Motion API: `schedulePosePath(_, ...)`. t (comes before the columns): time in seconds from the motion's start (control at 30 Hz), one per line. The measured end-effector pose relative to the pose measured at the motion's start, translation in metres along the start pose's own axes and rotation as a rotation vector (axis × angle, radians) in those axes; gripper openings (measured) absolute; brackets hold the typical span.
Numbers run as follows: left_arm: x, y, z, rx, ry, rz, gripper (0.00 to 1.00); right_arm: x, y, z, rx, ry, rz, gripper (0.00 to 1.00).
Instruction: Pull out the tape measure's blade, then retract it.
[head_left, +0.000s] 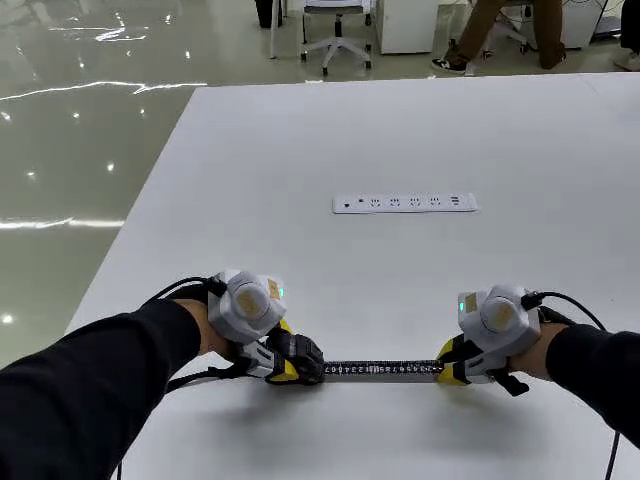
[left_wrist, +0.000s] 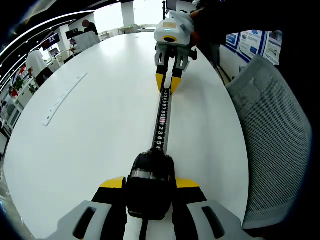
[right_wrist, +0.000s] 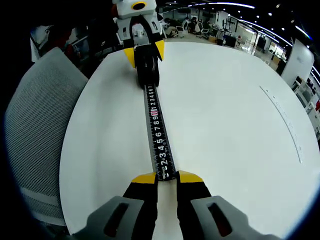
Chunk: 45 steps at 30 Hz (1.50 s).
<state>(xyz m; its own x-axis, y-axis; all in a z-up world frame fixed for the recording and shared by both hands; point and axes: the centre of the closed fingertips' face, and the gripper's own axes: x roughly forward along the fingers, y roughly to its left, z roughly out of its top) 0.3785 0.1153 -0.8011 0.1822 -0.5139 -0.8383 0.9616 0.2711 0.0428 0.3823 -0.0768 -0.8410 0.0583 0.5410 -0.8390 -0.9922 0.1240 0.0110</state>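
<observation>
Your left gripper is clamped on the black plastic tape measure case, which sits on the white counter. The dark blade with white numerals lies flat on the counter. It runs straight from the case to your right gripper, whose yellow-tipped jaws are pinched narrowly on its free end. The long axis lies from one gripper to the other. Your dark-sleeved forearms come in low from either side, and the grippers point at each other. A white power strip lies well beyond both grippers, parallel to the blade.
</observation>
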Motion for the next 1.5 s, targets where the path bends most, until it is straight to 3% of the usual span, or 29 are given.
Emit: schedulePosePath(1.5,0.0,0.0,0.0,-0.011,-0.008,0.008,0.31,-0.025,-0.01,-0.042,0.044,0.035,-0.023,0.08)
